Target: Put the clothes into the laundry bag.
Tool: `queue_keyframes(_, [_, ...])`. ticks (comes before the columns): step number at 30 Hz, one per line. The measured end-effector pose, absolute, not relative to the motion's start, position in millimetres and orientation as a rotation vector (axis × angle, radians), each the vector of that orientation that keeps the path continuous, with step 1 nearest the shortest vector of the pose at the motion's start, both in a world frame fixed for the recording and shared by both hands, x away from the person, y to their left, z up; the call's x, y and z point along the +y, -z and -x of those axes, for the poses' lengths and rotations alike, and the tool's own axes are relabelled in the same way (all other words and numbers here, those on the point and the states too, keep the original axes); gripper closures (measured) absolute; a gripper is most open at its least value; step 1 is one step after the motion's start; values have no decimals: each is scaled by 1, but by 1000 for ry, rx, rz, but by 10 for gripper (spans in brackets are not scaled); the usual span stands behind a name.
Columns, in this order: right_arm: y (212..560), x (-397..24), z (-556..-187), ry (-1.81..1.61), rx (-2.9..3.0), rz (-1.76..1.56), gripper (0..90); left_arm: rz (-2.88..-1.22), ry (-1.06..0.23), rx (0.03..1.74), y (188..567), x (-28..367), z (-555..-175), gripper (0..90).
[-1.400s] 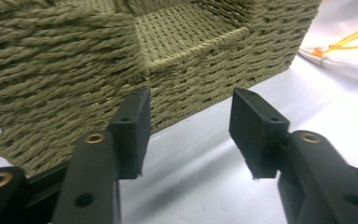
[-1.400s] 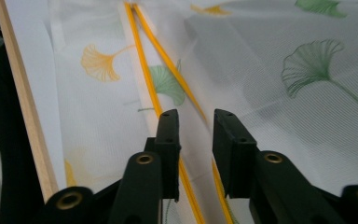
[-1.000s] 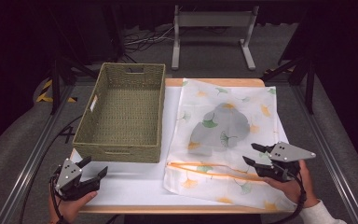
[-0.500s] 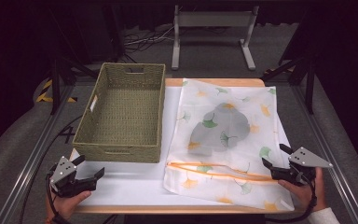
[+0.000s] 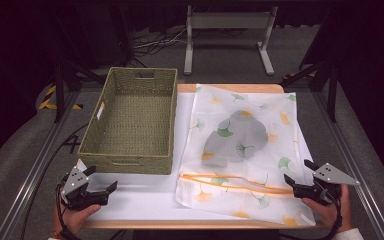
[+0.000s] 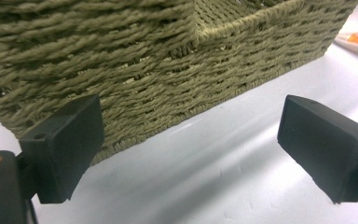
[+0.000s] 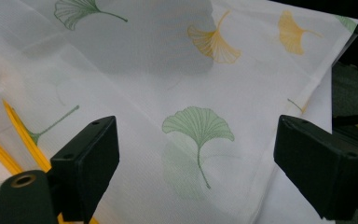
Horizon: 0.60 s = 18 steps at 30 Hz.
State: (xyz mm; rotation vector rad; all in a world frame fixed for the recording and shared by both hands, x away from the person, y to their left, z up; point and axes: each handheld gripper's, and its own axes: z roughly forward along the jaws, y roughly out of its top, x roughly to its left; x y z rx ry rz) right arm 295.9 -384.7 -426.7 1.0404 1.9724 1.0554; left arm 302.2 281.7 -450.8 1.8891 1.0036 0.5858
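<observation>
Two hand-held grippers at rest over a white table (image 5: 145, 197), seen from above and along each pair of jaws.

The left gripper (image 5: 100, 181) sits at the near left corner of the table, held in the person's left hand (image 5: 72, 217). Its jaws stand wide apart, having just been opening, and nothing lies between them. They point toward the near wall of a woven basket (image 5: 130, 120), which stands on the left half of the table; in the left gripper view the basket (image 6: 144, 70) fills the upper part, its base resting on the white surface just beyond the jaws, apart from them.

The right gripper (image 5: 296, 173) lies at the near right edge of the table, in the right hand (image 5: 330, 212). Its jaws are likewise spread wide, having just been opening, with nothing clamped. They point across the near right part of a thin white bag (image 5: 240, 150) printed with green and yellow ginkgo leaves. The bag lies flat on the right half of the table, just beside the basket, with an orange zip (image 5: 230, 182) running across its near end. A grey item (image 5: 235, 137) shows through the fabric near the middle. In the right gripper view a green leaf print on the bag (image 7: 198, 128) lies between the open jaws, beneath them; whether the jaws touch the fabric cannot be told.
</observation>
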Motion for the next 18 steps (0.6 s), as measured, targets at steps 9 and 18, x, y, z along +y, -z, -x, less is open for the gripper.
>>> queue_keyframes(9, [427,-387,-297,-1061,1969,-1043,139,-1890,-585,1001,451,280,-303,69])
queue_keyframes(18, [427,-386,-297,-1060,1962,-1044,124,-1884,-572,990,450,280,-303,53])
